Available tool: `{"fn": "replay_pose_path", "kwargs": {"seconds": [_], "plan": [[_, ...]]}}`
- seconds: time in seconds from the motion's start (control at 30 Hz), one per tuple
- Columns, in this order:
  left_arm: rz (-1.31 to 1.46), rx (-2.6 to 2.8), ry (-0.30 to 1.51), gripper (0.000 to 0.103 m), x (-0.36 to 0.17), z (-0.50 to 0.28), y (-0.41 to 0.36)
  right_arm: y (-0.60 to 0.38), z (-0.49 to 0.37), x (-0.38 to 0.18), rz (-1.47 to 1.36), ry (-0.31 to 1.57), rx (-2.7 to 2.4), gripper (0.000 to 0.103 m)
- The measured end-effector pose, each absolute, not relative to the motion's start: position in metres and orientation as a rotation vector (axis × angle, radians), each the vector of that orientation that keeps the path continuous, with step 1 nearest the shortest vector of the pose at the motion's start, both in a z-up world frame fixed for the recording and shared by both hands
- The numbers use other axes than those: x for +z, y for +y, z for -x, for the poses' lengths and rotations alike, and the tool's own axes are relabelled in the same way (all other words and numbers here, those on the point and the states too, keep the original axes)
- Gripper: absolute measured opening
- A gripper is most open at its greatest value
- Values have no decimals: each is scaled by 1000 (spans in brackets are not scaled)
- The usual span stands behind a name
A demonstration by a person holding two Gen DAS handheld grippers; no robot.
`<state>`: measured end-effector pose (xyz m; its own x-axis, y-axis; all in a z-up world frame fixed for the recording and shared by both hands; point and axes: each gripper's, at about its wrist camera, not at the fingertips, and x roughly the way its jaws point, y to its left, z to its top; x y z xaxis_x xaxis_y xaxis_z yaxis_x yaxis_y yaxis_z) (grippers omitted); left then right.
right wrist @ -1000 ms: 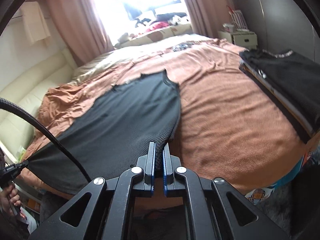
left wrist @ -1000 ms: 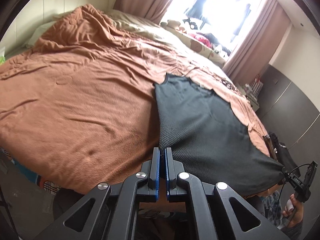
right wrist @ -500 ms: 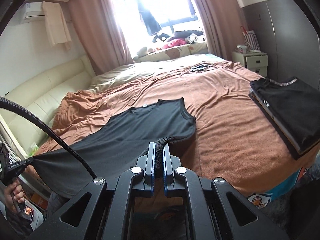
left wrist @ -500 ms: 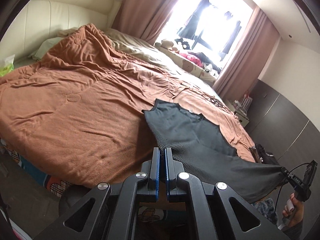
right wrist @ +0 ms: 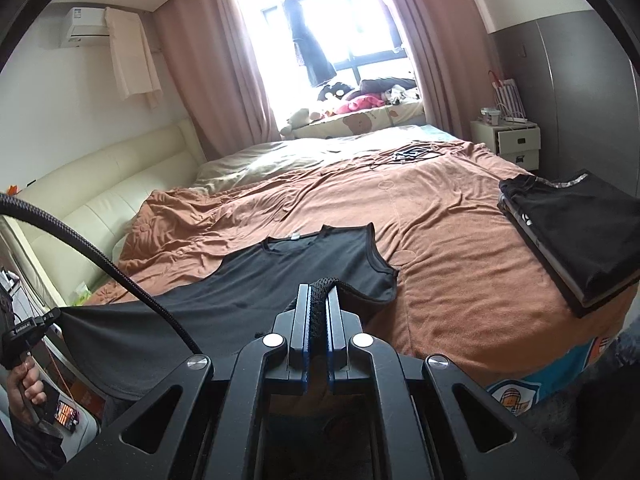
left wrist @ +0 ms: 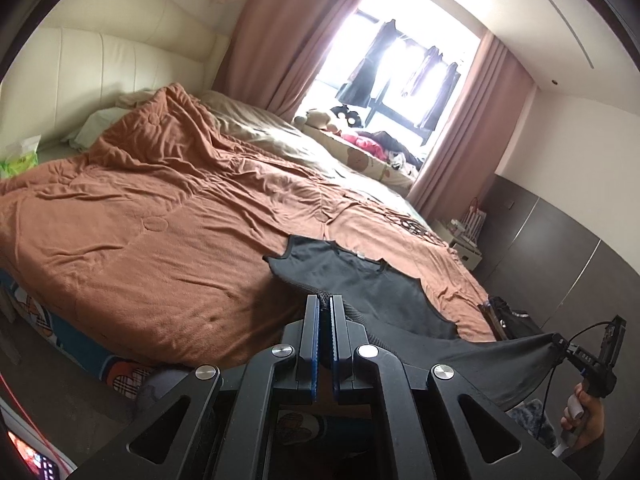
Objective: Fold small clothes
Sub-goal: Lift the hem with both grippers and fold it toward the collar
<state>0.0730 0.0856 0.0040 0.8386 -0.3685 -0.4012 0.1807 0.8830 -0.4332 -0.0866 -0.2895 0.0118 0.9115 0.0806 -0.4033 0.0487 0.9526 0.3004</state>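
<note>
Two black two-finger grippers pinch the hem of one sleeveless black mesh top [right wrist: 304, 268]: the left gripper [left wrist: 324, 300] and the right gripper [right wrist: 318, 292] are each clamped on a hem corner, stretching it taut off the near bed edge. The top's neckline lies flat on the rust-brown quilted blanket [right wrist: 440, 232]. Farther right rests a stack of folded dark garments [right wrist: 576, 232].

Bright window [right wrist: 344, 36] w/ pink curtains [right wrist: 208, 72], cream headboard [right wrist: 100, 184], white nightstand [right wrist: 514, 142], grey wardrobe [left wrist: 560, 264]
</note>
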Motion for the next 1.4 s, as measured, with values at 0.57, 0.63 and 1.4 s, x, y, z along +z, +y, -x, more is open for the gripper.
{"fn": "replay_pose_path", "kwargs": {"seconds": [0.57, 0.63, 1.4], "plan": [[374, -264, 596, 4, -24, -141, 74, -309, 17, -9, -370, 496, -33, 2], [370, -255, 610, 4, -25, -159, 72, -312, 4, -10, -375, 502, -39, 2], [290, -204, 783, 4, -56, -341, 43, -338, -184, -31, -371, 664, -82, 2]]}}
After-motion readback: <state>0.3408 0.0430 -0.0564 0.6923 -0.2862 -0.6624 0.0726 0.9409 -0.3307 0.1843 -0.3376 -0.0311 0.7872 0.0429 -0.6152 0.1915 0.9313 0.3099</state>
